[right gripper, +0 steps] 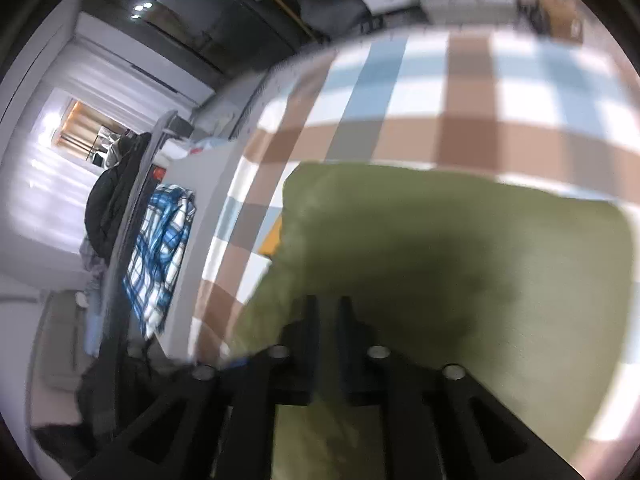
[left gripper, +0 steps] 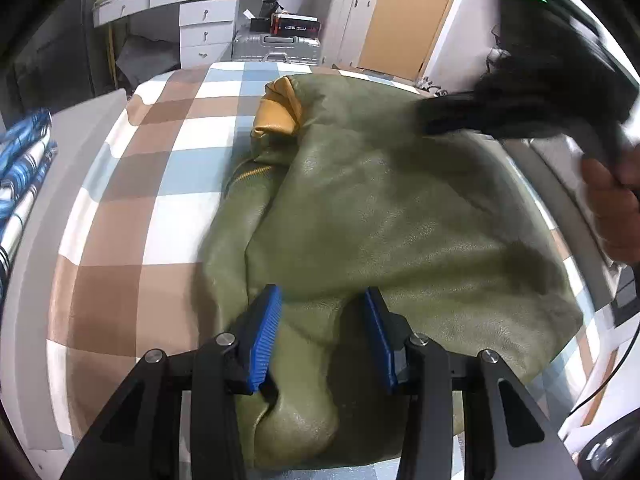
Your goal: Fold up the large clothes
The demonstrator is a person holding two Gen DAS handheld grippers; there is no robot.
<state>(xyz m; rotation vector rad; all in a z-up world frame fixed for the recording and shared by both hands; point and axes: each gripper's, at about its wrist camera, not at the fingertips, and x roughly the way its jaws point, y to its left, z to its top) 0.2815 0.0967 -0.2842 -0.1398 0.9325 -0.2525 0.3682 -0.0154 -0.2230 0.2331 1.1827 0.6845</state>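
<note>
An olive green leather jacket with a mustard yellow lining lies bunched on a checked bedspread. My left gripper is open, its blue pads astride a fold at the jacket's near edge. My right gripper shows blurred at the jacket's far right. In the right wrist view the right gripper has its fingers close together with green jacket fabric between them. That view is blurred.
A blue and white plaid garment lies at the bed's left side. White drawers, a silver suitcase and a wooden door stand beyond the bed. A dark coat hangs at the left.
</note>
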